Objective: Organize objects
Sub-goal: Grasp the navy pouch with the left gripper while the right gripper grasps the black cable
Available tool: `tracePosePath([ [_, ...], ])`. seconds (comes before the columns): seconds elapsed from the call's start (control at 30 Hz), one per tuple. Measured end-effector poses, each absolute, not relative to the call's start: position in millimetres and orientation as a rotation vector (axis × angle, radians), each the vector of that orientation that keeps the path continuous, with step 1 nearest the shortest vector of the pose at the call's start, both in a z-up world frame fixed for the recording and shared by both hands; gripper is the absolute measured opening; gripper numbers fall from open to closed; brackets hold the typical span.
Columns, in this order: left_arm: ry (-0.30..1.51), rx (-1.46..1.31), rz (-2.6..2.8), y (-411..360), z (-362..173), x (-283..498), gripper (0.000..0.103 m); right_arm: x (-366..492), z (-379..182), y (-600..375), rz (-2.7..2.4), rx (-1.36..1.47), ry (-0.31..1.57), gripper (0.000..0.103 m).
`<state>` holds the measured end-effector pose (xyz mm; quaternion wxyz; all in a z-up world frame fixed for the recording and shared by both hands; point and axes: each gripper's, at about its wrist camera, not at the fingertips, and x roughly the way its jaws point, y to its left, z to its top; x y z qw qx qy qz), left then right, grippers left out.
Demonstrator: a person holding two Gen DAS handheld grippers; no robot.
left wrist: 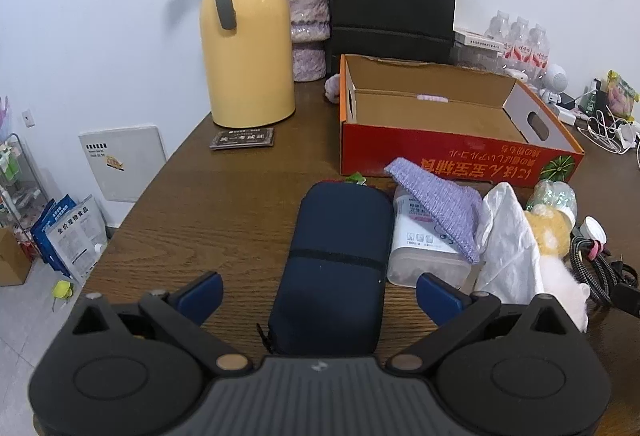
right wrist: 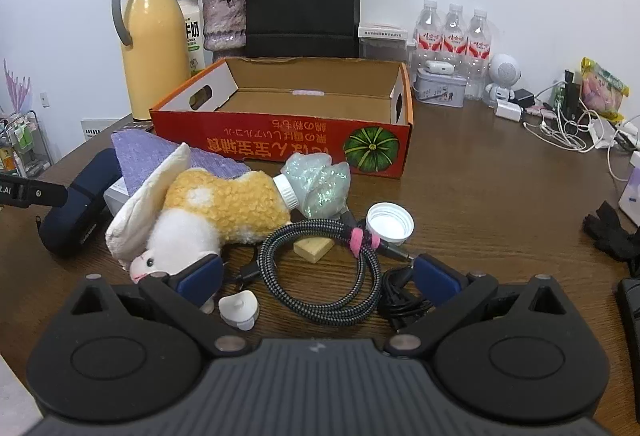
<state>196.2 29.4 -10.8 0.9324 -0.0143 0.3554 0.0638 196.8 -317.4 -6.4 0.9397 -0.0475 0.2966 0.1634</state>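
An open orange cardboard box (left wrist: 440, 155) (right wrist: 280, 139) stands empty mid-table. In front of it lies a clutter. A navy zip case (left wrist: 336, 236) (right wrist: 76, 207) lies between the spread fingers of my left gripper (left wrist: 319, 284), which is open. Right of the case are a white plastic container (left wrist: 416, 248) under a purple cloth (left wrist: 436, 203) and a white bag (left wrist: 508, 244). My right gripper (right wrist: 316, 268) is open over a coiled braided cable (right wrist: 320, 300). Beyond it lie a yellow-white plush toy (right wrist: 224, 207), a crushed bottle (right wrist: 320, 183), a white cap (right wrist: 390, 222) and a wooden block (right wrist: 314, 248).
A yellow thermos (left wrist: 248, 47), a vase of dried flowers (left wrist: 308, 27) and a black paper bag (left wrist: 394, 3) stand behind the box. Water bottles (right wrist: 452, 35), a tin (right wrist: 440, 87) and tangled chargers (right wrist: 560, 123) fill the back right. The table's left edge (left wrist: 160, 175) drops to the floor.
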Motion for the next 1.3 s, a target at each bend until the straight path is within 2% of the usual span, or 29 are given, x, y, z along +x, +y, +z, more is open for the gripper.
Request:
tracePosePath([
  [0.73,0.781,-0.044,0.125,31,-43,239,0.103,244,-29,-317,0.415,-0.019,0.642,0.103],
  [0.97,0.799,-0.057,0.102,33,-55,248,0.103,254,-44,-317,0.423,0.007,0.679,0.099],
  [1.3,0.773,-0.085,0.049,34,-60,251,0.098,257,-49,-321,0.429,0.041,0.669,0.099],
])
